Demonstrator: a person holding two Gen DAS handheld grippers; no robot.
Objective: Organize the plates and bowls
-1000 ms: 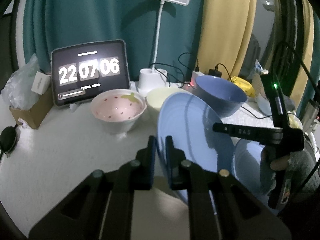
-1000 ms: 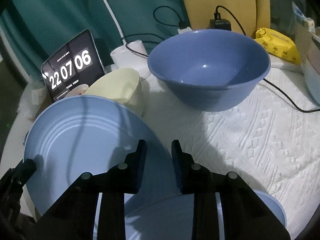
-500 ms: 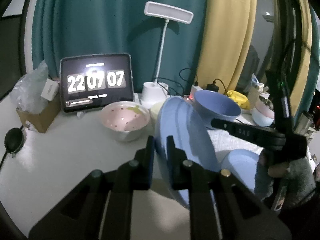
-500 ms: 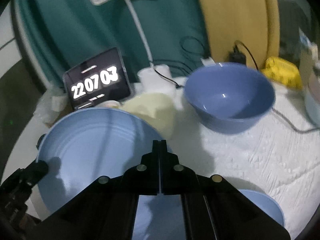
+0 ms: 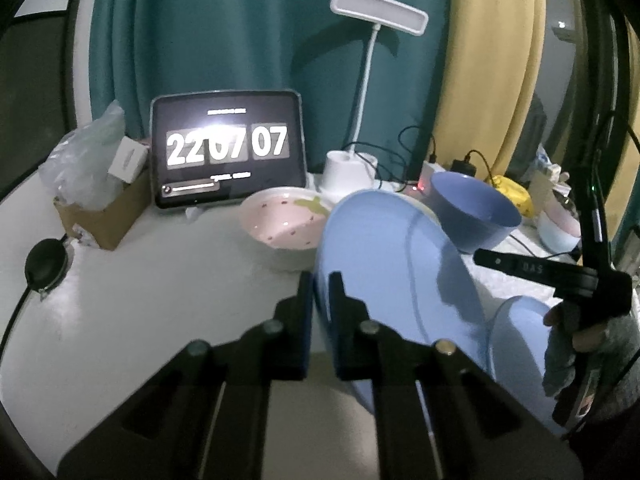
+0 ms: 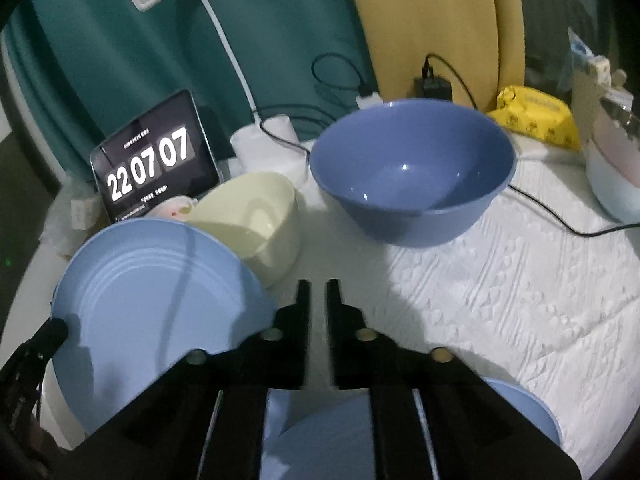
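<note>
A: Left gripper (image 5: 321, 280)?
B: Pinching the rim of the light blue plate (image 5: 392, 272), tilted up on edge above the table (image 5: 160, 300).
A: Right gripper (image 6: 318, 286)?
B: Slightly parted, gripping nothing, hovering over a second plate (image 6: 516, 404) at 6 o'clock.
A: Around them?
B: Yellow bowl (image 6: 256, 216) at 11 o'clock of the right gripper, touching the lifted plate's edge; big blue bowl (image 6: 412, 168) at 1 o'clock on the white mat (image 6: 520, 288). Pink bowl (image 5: 284, 226) at 12 o'clock of the left gripper, tablet (image 5: 228, 148) reading 22 07 07 behind it.
</note>
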